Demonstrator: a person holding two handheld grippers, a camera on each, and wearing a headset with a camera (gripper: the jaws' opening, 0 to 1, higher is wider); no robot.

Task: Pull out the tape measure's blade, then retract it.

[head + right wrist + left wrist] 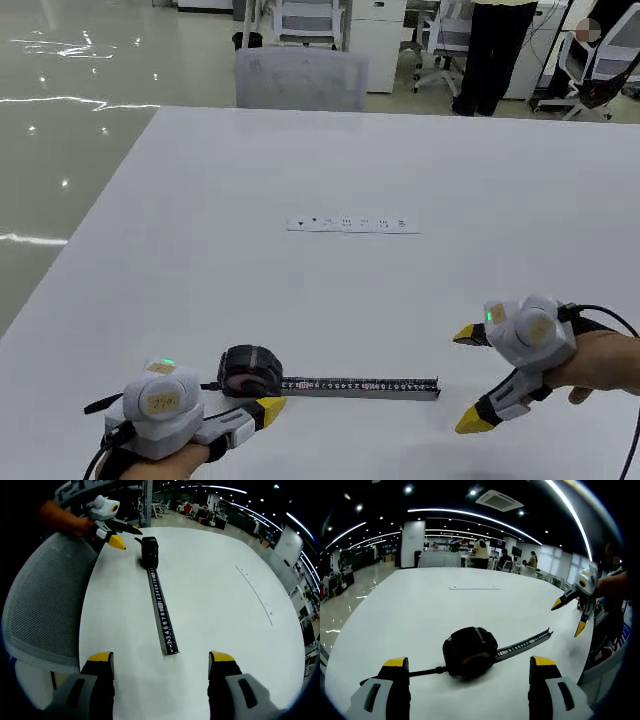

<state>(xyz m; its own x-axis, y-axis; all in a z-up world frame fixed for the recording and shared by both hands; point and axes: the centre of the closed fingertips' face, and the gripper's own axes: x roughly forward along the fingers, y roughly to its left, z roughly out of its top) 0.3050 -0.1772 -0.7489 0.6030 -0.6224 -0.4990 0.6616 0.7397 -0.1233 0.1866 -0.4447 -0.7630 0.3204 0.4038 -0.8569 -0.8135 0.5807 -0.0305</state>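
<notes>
Black, rubbery-looking case of the tape measure [250,370] sits at the near left of the white table [320,160]. Its blade [360,386] is already out, lying flat on the tabletop toward the right, numbers up, ending at the hook tip [170,651]. My left gripper [468,661] is released, with a yellow-tipped jaw on either side of the case; as far as I can tell neither touches it. My right gripper [468,380] is also released, jaws spread, just right of the hook tip, apart from it and holding nothing. Handling, my judgement: the case is rigid, compact and probably dense, with grippy moulded flanks, so clamp across those, clear of the blade slot. The blade is thin curved steel, stiff along its length while supported, but it will kink if bent and its painted face is slick. The best hold is the hook end, pinched flat. The spring return may snap, so pin the case against skidding on the smooth table and feed the blade back slowly. A thin strap [422,671] trails from the case; keep it out of the jaws.
</notes>
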